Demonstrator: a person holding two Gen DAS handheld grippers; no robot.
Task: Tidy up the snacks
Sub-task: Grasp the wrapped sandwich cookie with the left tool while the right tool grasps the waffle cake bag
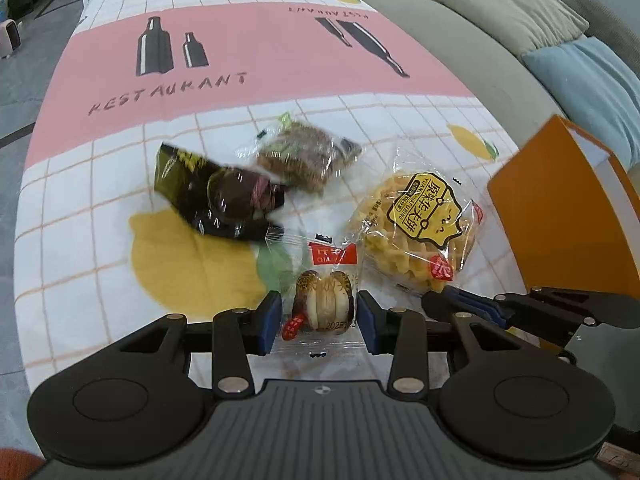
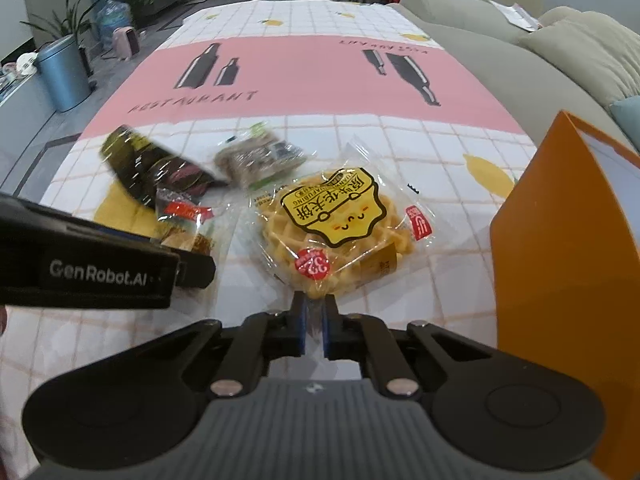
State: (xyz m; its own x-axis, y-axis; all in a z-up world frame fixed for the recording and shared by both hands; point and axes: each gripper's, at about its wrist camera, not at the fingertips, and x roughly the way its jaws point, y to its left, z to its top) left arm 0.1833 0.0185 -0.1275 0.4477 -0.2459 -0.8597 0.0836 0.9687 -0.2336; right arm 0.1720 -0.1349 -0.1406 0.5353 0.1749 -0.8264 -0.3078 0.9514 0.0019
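Observation:
Several wrapped snacks lie on the tablecloth. My left gripper point(image 1: 318, 318) is open, its blue pads on either side of a small clear-wrapped cake pack point(image 1: 325, 300) with a red label. My right gripper point(image 2: 315, 330) is nearly shut on the near edge of the yellow waffle pack point(image 2: 332, 236); the waffle also shows in the left wrist view point(image 1: 416, 232). A dark green and black pack point(image 1: 216, 196) and a brown cake in clear wrap point(image 1: 304, 156) lie further off to the left. The left gripper's body point(image 2: 92, 264) shows in the right wrist view over the small pack.
An orange box point(image 2: 568, 264) stands open at the table's right edge, also in the left wrist view point(image 1: 560, 204). A grey sofa with cushions point(image 1: 520, 12) runs along the right. A bin point(image 2: 64, 72) and plants stand on the floor far left.

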